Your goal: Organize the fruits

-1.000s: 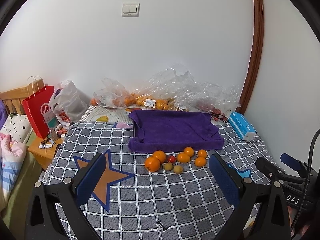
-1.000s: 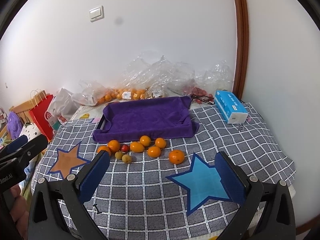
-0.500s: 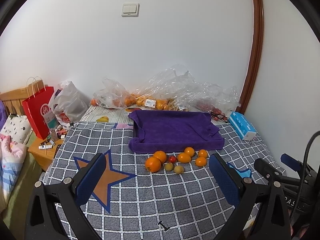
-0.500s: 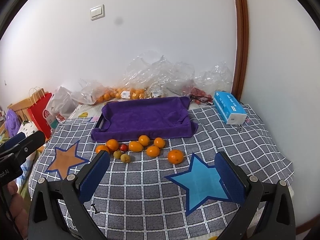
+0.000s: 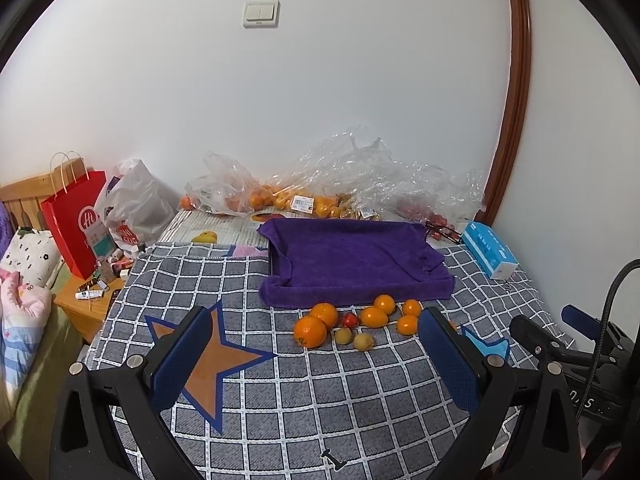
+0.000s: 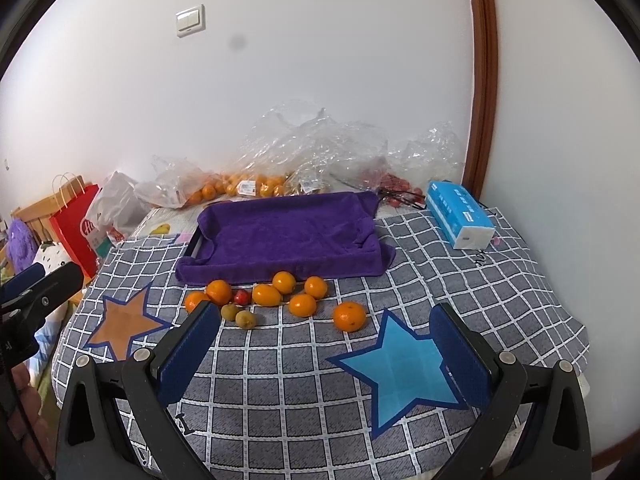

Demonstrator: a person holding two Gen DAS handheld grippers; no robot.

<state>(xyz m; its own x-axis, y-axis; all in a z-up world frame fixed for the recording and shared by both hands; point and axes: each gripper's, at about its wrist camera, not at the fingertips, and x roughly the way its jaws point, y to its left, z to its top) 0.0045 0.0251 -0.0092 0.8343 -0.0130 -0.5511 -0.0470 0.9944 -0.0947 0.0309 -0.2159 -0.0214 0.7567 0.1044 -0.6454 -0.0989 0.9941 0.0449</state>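
Both tongs, the left tongs point(image 5: 316, 356) and the right tongs point(image 6: 326, 354), are wide apart and hold nothing, probably ready for a first pick. The fruits point(image 6: 280, 296) lie ahead on the checked cloth point(image 6: 280, 360), just before the purple towel tray point(image 6: 288, 236), likely their place.

Soft even light, perhaps overhead; fisheye-warped edges
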